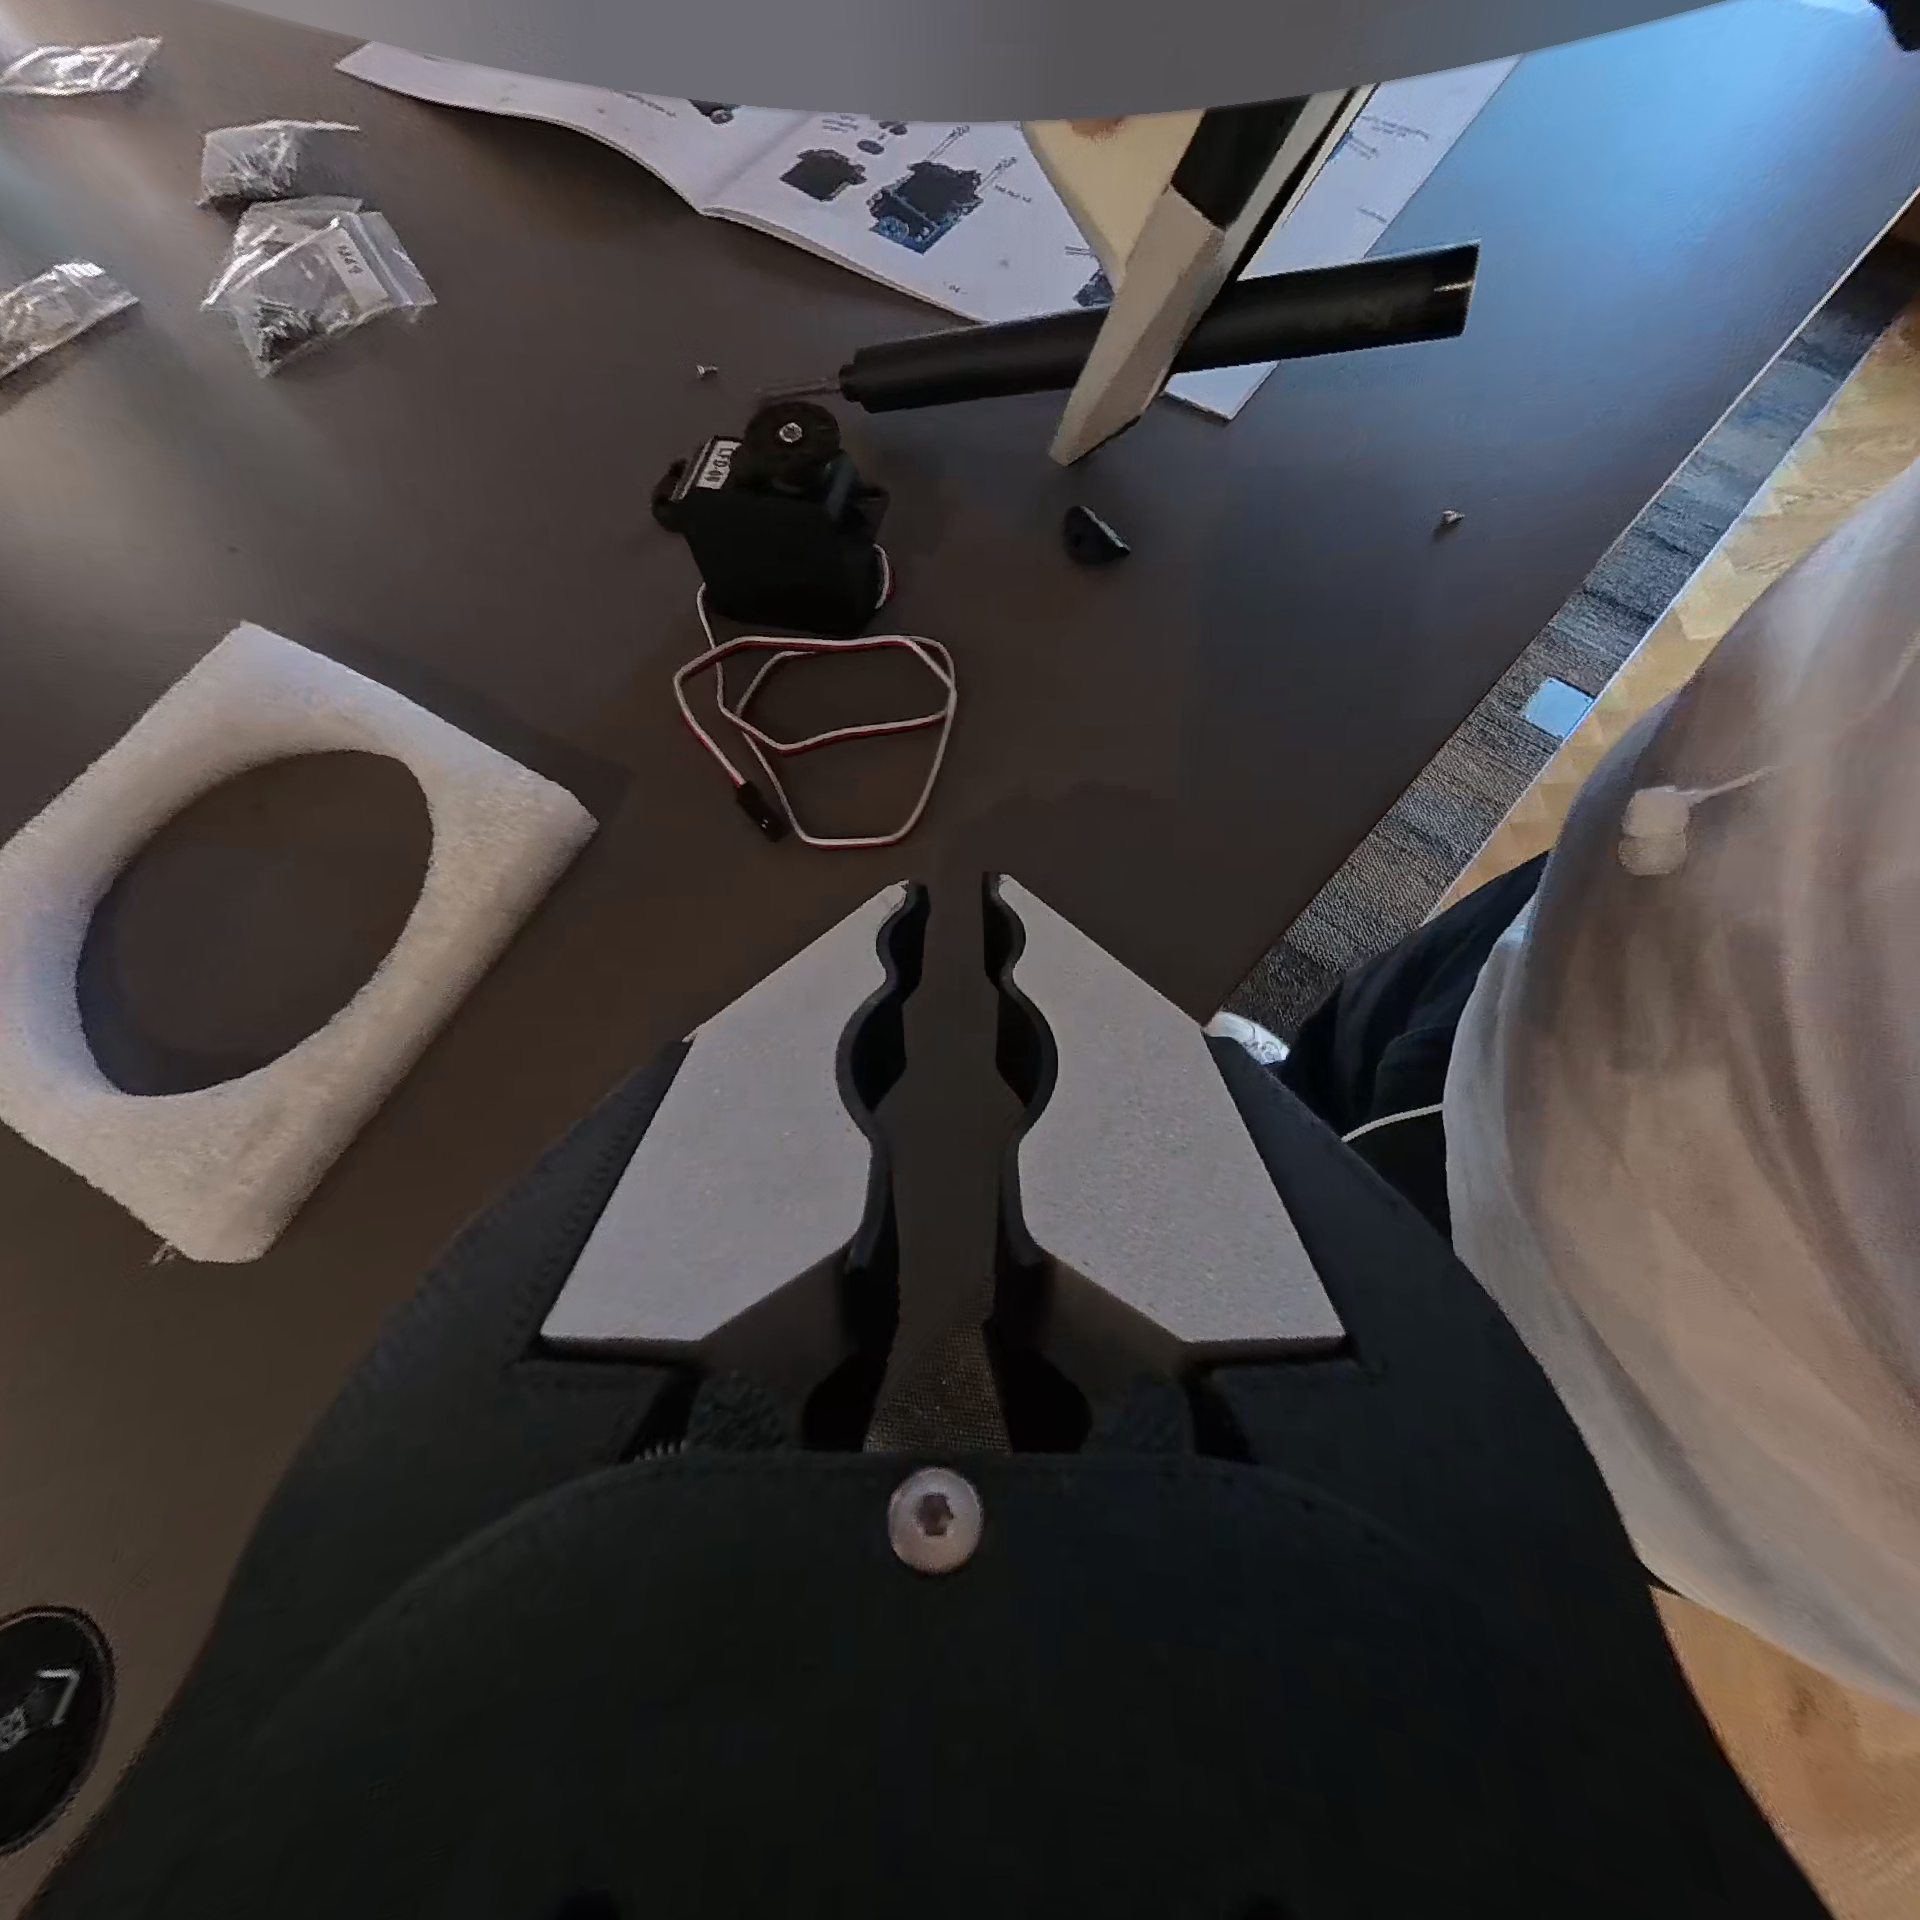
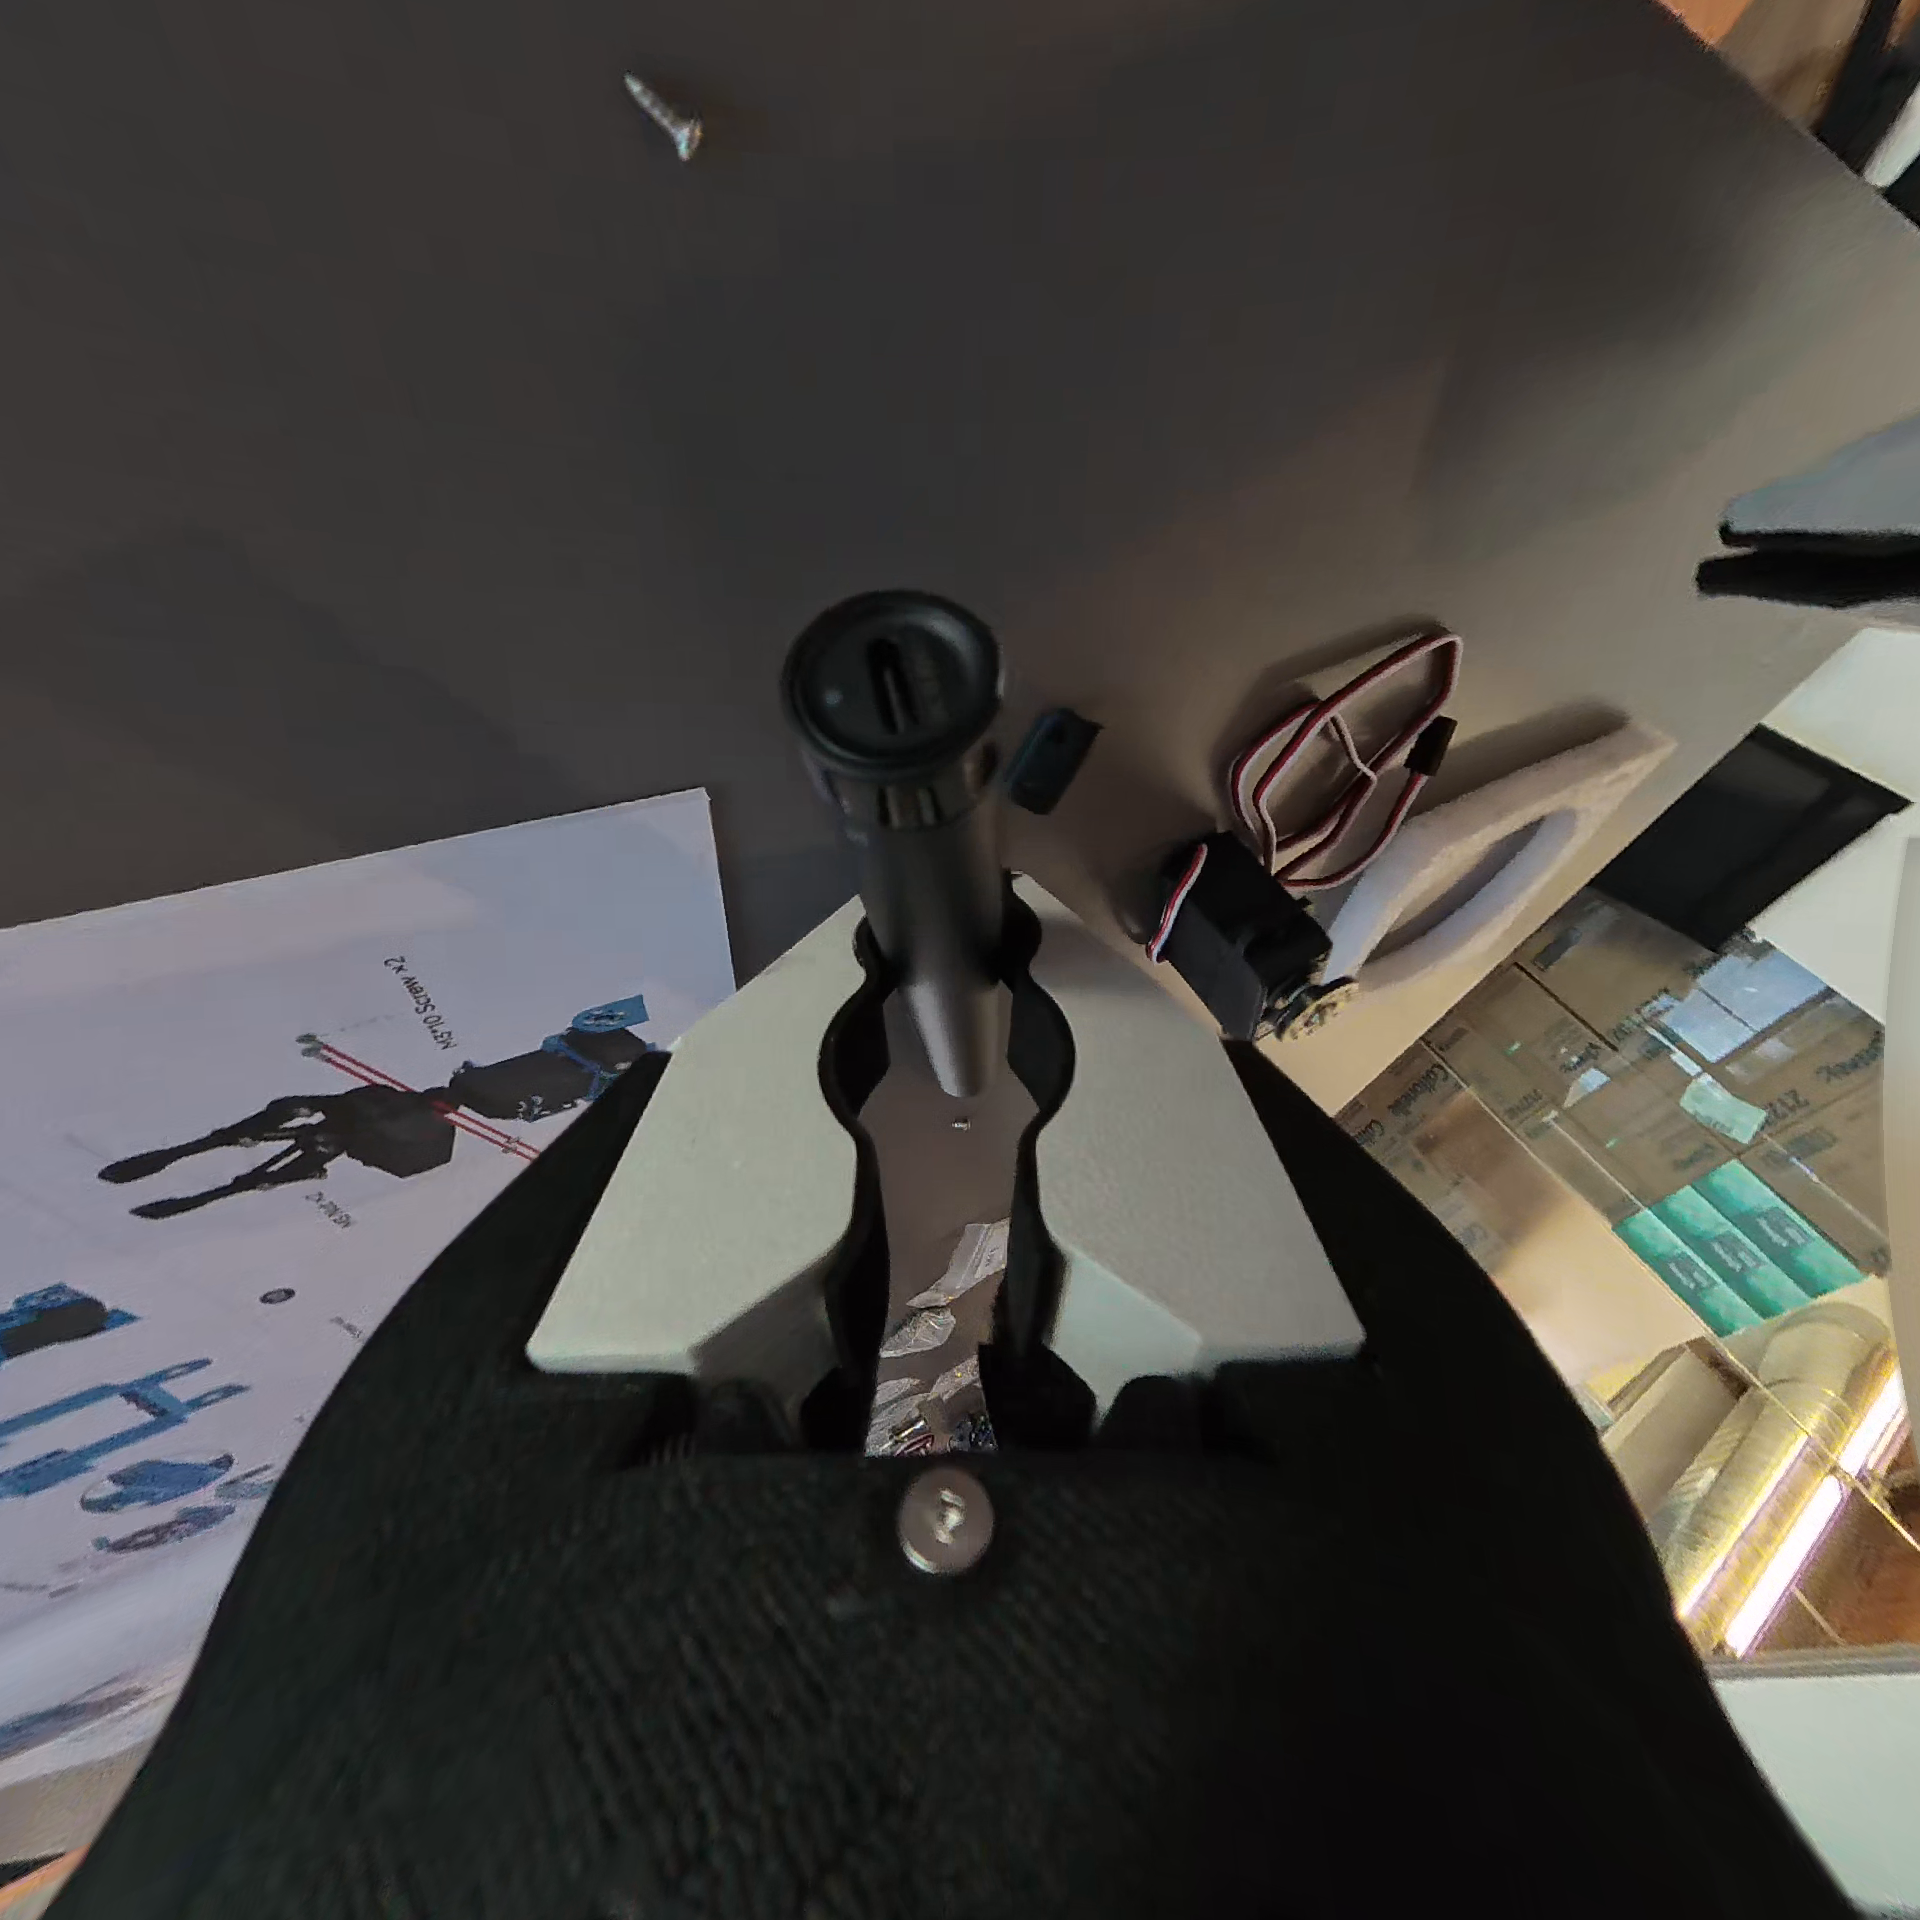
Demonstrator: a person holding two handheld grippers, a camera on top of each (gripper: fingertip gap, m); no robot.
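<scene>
The left hand-held gripper (image 1: 954, 894) hangs over the dark desk (image 1: 436, 499) with nothing between its fingers; only a narrow slit of desk shows between the tips, so it is nearly pressed together. Just beyond it, at 12 o'clock, lies a coil of red, white and dark wire (image 1: 821, 727) that runs up to a small black servo motor (image 1: 774, 520) with a round horn on top. At 9 o'clock from the servo sits a white foam block (image 1: 499, 821) with an oval hole cut through it. Several small clear bags of hardware (image 1: 312, 270) lie at 10 o'clock, and an open instruction booklet (image 1: 790, 145) at 12 o'clock.

The right hand-held gripper (image 2: 943, 914) is pinching a black electric screwdriver (image 2: 914, 748) round its barrel (seen from the left wrist view, the tool lies nearly level, its bit reaching to the servo's horn). A small black plastic piece (image 1: 1096, 532) rests on the desk at 3 o'clock from the servo, with a loose screw (image 1: 1447, 520) farther out the same way. Another loose screw (image 2: 665, 112) lies at 11 o'clock in the right wrist view.
</scene>
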